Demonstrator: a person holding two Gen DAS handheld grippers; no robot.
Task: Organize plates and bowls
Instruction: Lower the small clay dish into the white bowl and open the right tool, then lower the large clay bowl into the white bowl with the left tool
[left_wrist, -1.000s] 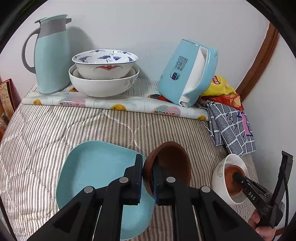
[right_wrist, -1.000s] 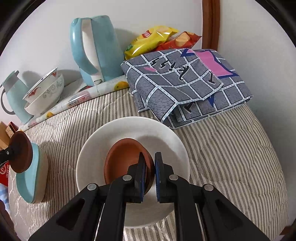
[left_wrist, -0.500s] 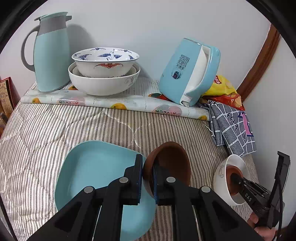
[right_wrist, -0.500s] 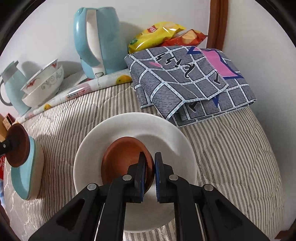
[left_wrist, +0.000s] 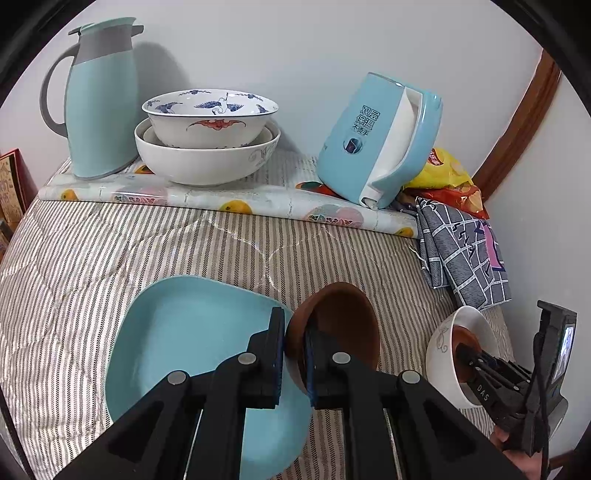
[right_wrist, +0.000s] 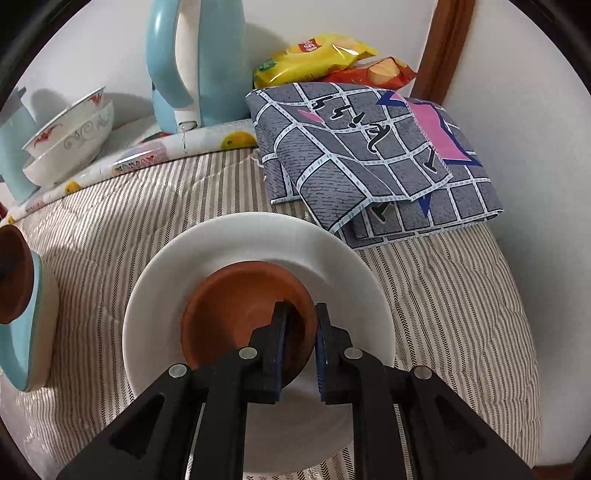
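Note:
My left gripper (left_wrist: 295, 350) is shut on the rim of a small brown bowl (left_wrist: 343, 317), holding it tilted just over the right edge of a light blue square plate (left_wrist: 192, 332) on the striped cloth. In the right wrist view, a second brown bowl (right_wrist: 236, 306) sits inside a white bowl (right_wrist: 332, 258). My right gripper (right_wrist: 300, 343) straddles that brown bowl's near rim, one finger inside and one outside. Its jaws are opening, and a gap shows beside the rim. The left wrist view shows the right gripper (left_wrist: 465, 350) reaching into the white bowl (left_wrist: 443, 343).
At the back wall stand a blue thermos jug (left_wrist: 99, 99), two stacked patterned bowls (left_wrist: 207, 147) and a blue kettle (left_wrist: 376, 144) on a fruit-print mat. A folded grey checked cloth (right_wrist: 369, 155) and snack bags (right_wrist: 317, 55) lie behind the white bowl, near the wall.
The right gripper's jaws have parted around the brown bowl's rim, and its view has tilted slightly. The left gripper still holds its brown bowl in the same spot.

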